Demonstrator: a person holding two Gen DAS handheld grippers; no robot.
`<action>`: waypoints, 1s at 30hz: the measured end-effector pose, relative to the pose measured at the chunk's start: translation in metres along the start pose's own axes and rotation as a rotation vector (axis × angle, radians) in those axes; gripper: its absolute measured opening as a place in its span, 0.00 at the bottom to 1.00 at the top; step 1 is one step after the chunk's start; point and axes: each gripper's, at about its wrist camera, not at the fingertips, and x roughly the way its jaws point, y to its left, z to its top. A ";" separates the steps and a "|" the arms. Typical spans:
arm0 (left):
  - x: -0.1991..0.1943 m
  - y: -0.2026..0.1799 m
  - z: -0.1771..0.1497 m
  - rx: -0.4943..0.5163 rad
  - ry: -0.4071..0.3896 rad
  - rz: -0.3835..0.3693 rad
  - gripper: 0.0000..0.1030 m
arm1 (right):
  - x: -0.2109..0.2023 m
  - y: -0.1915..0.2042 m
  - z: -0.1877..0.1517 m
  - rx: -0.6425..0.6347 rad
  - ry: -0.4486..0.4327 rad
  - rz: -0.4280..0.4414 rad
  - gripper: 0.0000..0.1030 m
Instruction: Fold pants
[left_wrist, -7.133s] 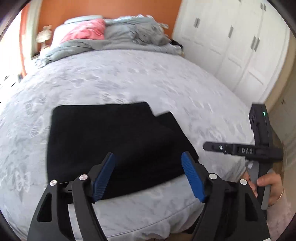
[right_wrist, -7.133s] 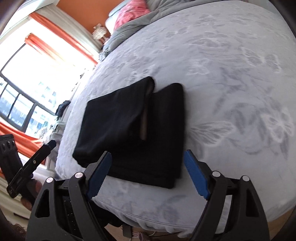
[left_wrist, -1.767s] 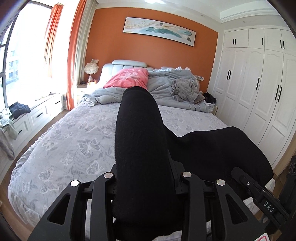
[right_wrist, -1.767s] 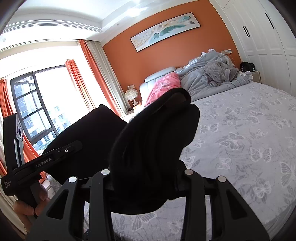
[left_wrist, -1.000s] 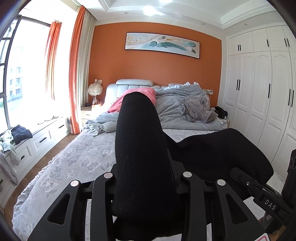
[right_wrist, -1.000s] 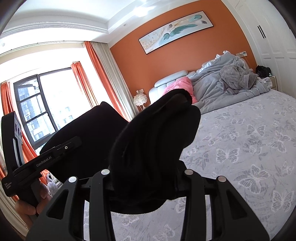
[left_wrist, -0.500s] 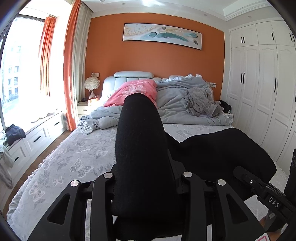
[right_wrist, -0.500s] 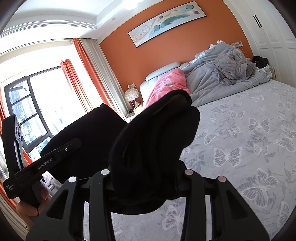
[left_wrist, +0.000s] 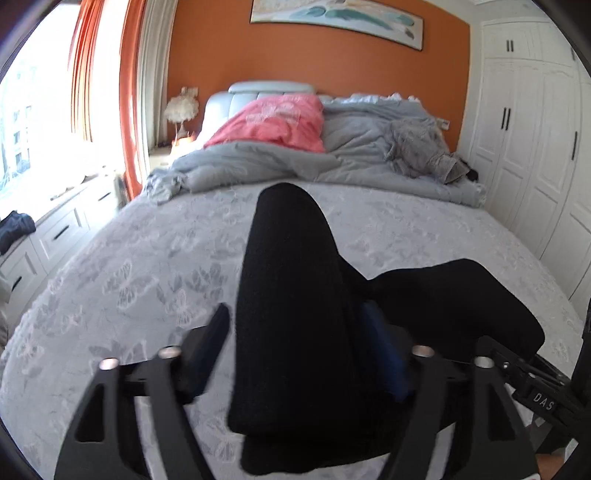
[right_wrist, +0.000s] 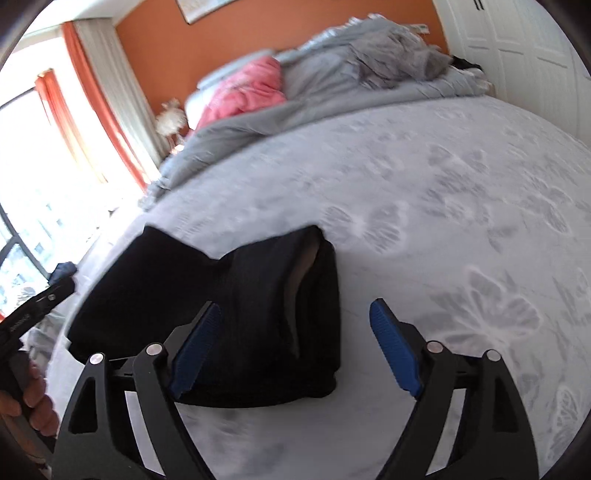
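Note:
The black pants (right_wrist: 258, 314) lie folded in a thick stack on the grey butterfly-print bed (right_wrist: 461, 192), near its front left edge. My right gripper (right_wrist: 295, 339) is open and empty, its blue pads on either side of the stack's right end. In the left wrist view the pants (left_wrist: 291, 295) still stand up between the fingers of my left gripper (left_wrist: 295, 332), whose jaws have spread apart. The right gripper's body (left_wrist: 535, 391) shows at the lower right there.
A grey duvet (left_wrist: 332, 162) and a pink pillow (left_wrist: 273, 122) are heaped at the headboard. White wardrobes (left_wrist: 535, 147) line the right wall. A window with orange curtains (left_wrist: 129, 92) and low white drawers are on the left.
Both grippers held the folded pants in the air, shut on them. Now the pants rest on the bed, the right gripper has opened and let go, and the left jaws have spread.

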 end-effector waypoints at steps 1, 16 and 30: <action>0.014 0.012 -0.015 -0.010 0.029 0.049 0.82 | -0.001 -0.016 -0.006 0.034 0.010 -0.012 0.77; 0.062 0.034 -0.014 -0.109 0.170 -0.034 0.84 | 0.050 0.046 0.017 -0.126 0.076 0.037 0.75; 0.066 0.063 -0.031 -0.142 0.192 -0.034 0.84 | 0.080 0.044 0.045 -0.211 0.206 -0.039 0.32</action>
